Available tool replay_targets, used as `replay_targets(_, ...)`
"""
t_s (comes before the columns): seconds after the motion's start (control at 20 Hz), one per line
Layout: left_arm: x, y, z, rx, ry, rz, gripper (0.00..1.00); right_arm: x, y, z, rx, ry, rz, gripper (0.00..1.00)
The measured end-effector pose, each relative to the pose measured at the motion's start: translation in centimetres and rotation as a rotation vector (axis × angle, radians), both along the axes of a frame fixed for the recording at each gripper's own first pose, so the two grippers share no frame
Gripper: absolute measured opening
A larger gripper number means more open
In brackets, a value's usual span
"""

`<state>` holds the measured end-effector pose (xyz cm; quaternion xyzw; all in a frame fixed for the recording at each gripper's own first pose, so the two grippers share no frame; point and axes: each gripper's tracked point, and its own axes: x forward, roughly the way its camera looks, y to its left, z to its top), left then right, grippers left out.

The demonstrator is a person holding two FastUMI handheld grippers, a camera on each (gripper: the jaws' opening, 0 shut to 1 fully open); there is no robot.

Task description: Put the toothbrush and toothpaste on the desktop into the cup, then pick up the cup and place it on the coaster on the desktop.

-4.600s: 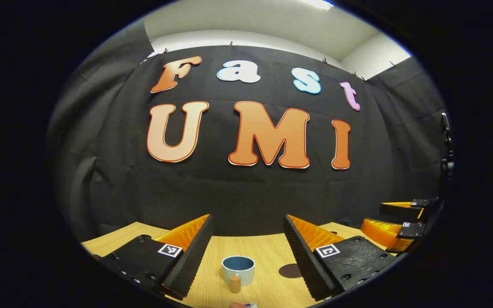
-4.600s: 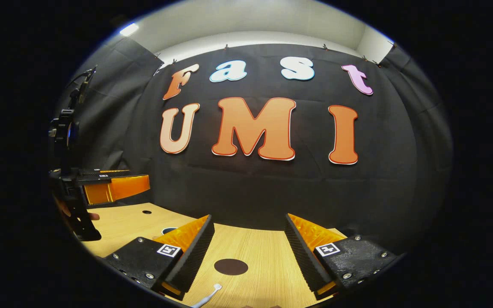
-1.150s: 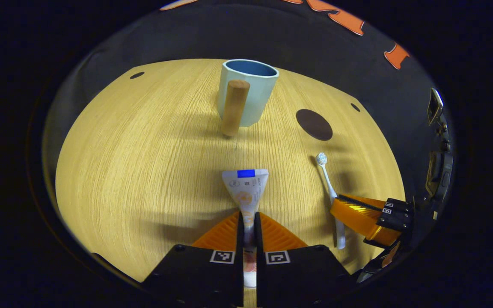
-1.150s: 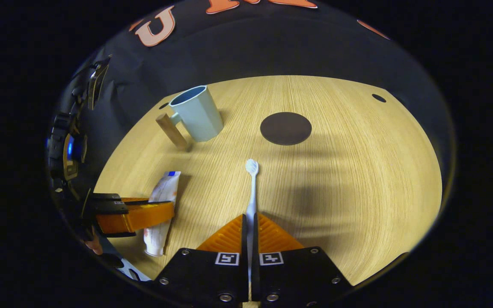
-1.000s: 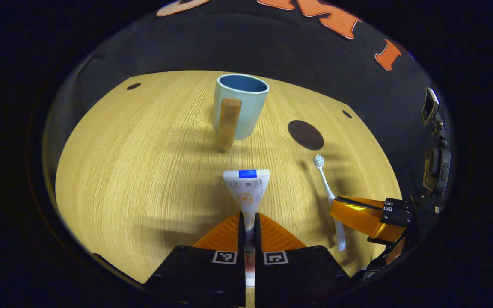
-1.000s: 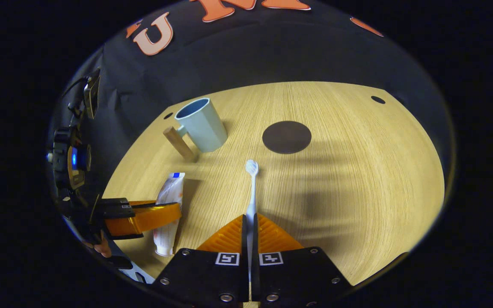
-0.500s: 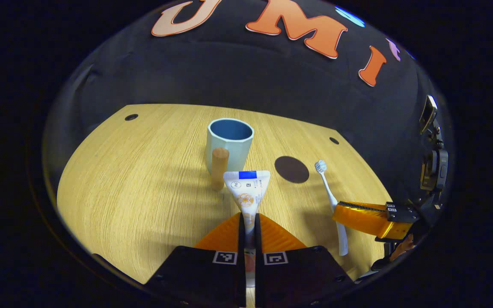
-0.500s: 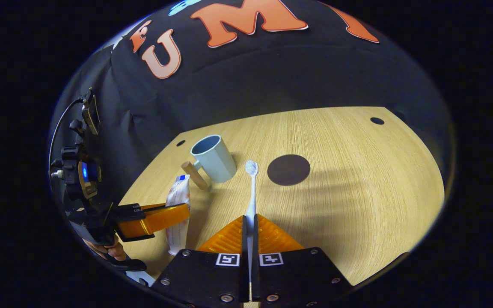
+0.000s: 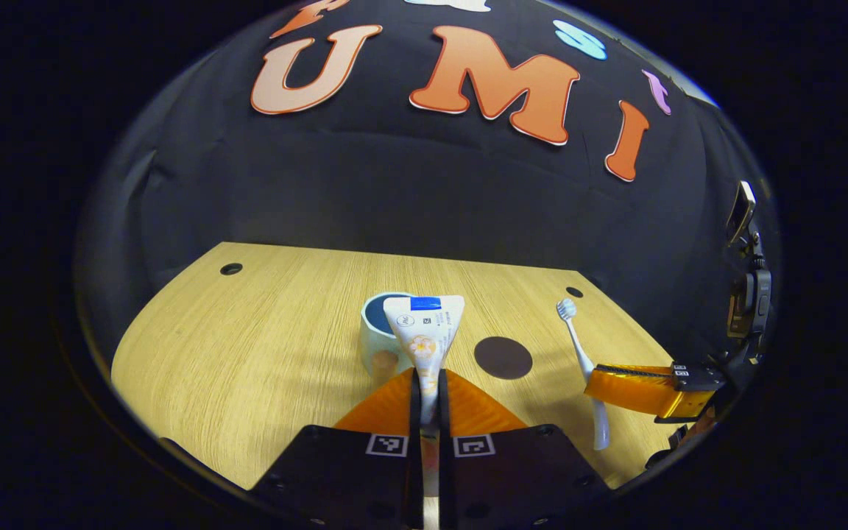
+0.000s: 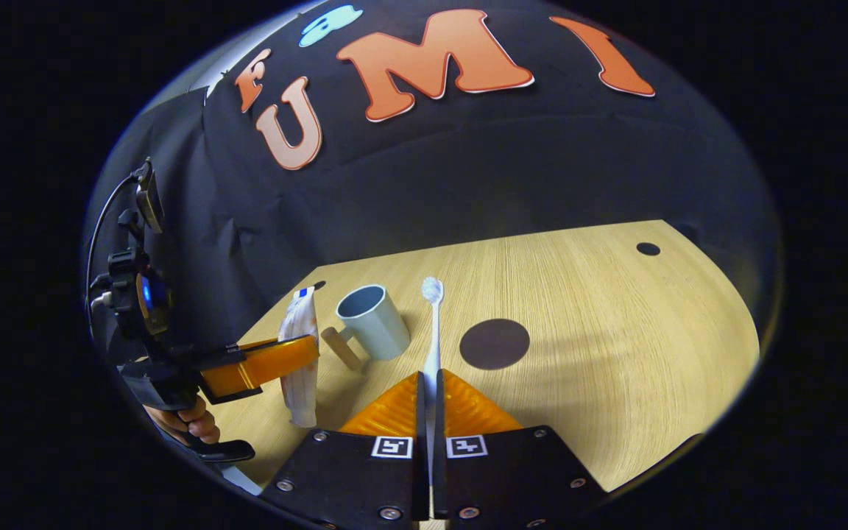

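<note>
My left gripper [image 9: 425, 377] is shut on the white toothpaste tube [image 9: 423, 331], which hangs above the desk with its flat crimped end pointing forward, over the pale blue cup [image 9: 373, 335]. That cup [image 10: 373, 322] has a wooden handle [image 10: 339, 347] and stands upright on the desk. My right gripper [image 10: 427, 380] is shut on the white toothbrush [image 10: 433, 324], bristle head forward, lifted off the desk. The dark round coaster [image 10: 494, 344] lies right of the cup. The left gripper [image 10: 266, 364] with the tube [image 10: 300, 353] appears at the left of the right gripper view; the right gripper [image 9: 648, 389] with the toothbrush [image 9: 580, 352] at the right of the left gripper view.
The wooden desk [image 9: 247, 346] ends at the black cloth wall behind. Small dark holes [image 9: 231, 269] sit near its far corners. A hand [image 10: 185, 421] holds the left gripper's grip at the lower left of the right gripper view.
Both grippers have risen from the desk, carrying the toothpaste and the toothbrush up. The views have tilted up and more of the wall shows; the cup and coaster look smaller.
</note>
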<state>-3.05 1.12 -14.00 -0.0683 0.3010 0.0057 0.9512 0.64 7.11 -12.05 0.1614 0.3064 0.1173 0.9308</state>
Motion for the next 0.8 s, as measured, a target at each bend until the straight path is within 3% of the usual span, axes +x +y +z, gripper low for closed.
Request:
replay_targets(0.15, 1.3, 0.6, 1.7, 0.006, -0.065, 0.003, 0.08, 0.9, -0.1, 1.4, -0.003, -0.058, -0.007, 0.02)
replay_targets(0.35, 4.0, 2.1, 4.5, 0.081, -0.196, -0.004, 0.08, 2.2, -0.7, 2.8, -0.012, -0.121, -0.031, 0.02)
replay_targets(0.8, 9.5, 3.1, 7.7, 0.078, -0.411, 0.004, 0.08, 4.0, -2.0, 4.4, -0.033, -0.215, -0.073, 0.02)
